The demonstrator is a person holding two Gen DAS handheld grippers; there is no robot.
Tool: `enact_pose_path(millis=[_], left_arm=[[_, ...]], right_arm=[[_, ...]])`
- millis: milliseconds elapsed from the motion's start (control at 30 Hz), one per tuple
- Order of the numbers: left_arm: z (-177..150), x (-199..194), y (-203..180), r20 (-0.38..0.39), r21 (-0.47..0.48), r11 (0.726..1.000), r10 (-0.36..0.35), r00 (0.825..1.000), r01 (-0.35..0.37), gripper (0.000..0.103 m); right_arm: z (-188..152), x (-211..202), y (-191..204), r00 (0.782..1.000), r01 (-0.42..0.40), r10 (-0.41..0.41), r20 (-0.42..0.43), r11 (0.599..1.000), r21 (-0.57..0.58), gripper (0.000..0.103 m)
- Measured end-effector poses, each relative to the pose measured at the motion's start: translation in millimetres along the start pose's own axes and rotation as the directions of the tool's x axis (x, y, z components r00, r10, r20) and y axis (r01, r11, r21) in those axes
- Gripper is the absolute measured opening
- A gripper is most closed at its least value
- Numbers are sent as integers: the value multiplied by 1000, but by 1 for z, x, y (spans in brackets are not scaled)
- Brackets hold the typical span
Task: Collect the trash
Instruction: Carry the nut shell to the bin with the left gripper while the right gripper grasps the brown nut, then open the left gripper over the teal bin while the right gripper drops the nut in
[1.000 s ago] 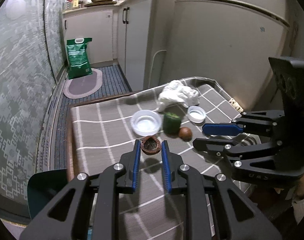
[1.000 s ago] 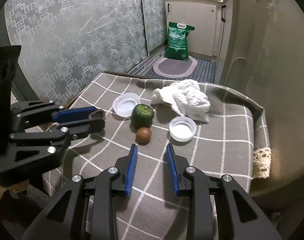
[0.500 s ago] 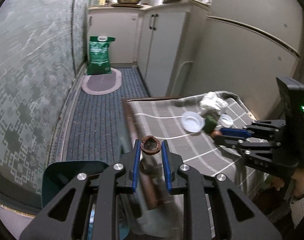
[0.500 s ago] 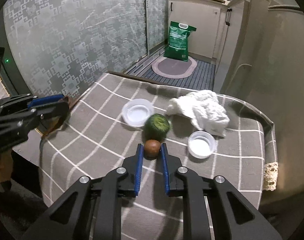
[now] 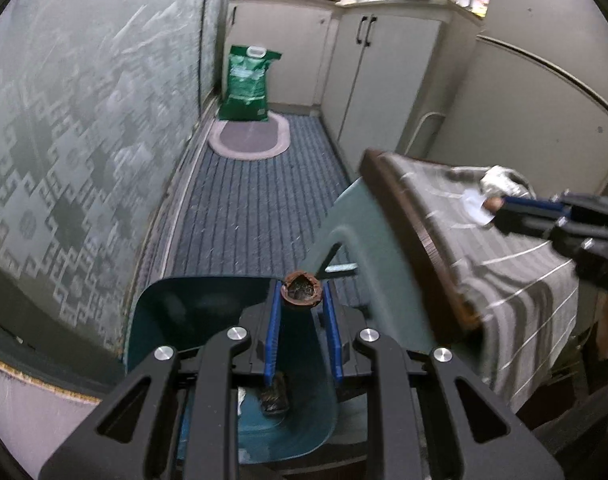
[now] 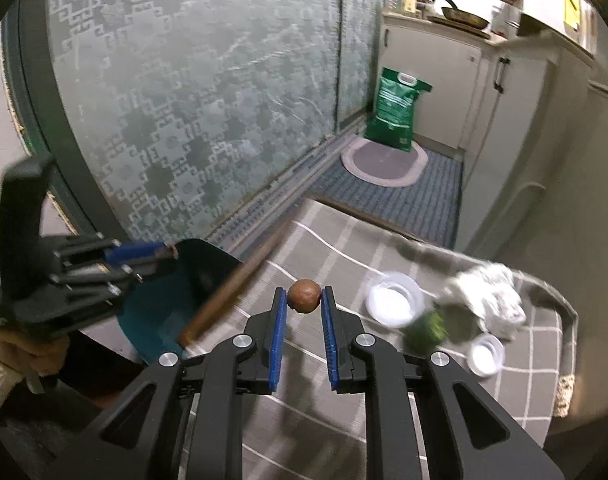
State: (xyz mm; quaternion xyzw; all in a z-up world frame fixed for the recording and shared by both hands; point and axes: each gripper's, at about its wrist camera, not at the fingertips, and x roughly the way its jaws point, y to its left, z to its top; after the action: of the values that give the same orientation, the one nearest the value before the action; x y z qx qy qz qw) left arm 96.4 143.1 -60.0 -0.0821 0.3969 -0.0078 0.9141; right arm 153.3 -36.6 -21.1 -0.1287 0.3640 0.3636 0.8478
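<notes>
My left gripper [image 5: 301, 298] is shut on a brown hollow fruit shell [image 5: 301, 294] and hangs over the open teal trash bin [image 5: 175, 308] beside the table; a dark scrap [image 5: 275, 396] lies in the bin. My right gripper [image 6: 304, 300] is shut on a small round brown fruit [image 6: 303, 295], lifted above the grey checked tablecloth [image 6: 344, 400]. On the table sit a green fruit half [image 6: 426, 328], two white plastic lids [image 6: 394, 299] [image 6: 484, 356] and a crumpled white tissue [image 6: 488, 298]. In the right wrist view the left gripper [image 6: 159, 254] hovers over the bin [image 6: 151, 308].
The table's wooden edge [image 5: 416, 224] borders the bin. A green bag [image 5: 247, 80] and an oval mat [image 5: 249, 140] lie on the striped blue floor. Patterned glass doors [image 6: 183, 100] stand on the left, white cabinets [image 5: 380, 80] behind. A hand [image 6: 19, 352] holds the left gripper.
My left gripper carried the shell off the table to above the bin. My right gripper closed on the brown fruit and lifted it toward the bin side.
</notes>
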Motion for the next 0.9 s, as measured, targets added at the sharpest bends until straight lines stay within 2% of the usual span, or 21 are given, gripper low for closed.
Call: enact_pose_path(millis=[300,633,733,800,900], left_arm=[[-27,7,34,-71,-27,999,30,997,-32,22],[-48,15,63,-144,-36,997,69,987,-75,23],[-52,12,71,-147,-36,996,81,986,-87,25],[-53,10,74,-145,-43,995,81,986,-88,31],[-53,4,78,-134,-47,995,78,988,-85,31]], right_arm=[[23,9,49,998,-61,61,6,997,-50,17],[36,34,93,995,-98,96,-34,991,-88,17],[37,42,102,994,-104,99,-51,990,-97,17],[36,48,107,993,-106,100,-66,989,-99,17],[36,57,114,991,-106,98,-86,989,-102,17]])
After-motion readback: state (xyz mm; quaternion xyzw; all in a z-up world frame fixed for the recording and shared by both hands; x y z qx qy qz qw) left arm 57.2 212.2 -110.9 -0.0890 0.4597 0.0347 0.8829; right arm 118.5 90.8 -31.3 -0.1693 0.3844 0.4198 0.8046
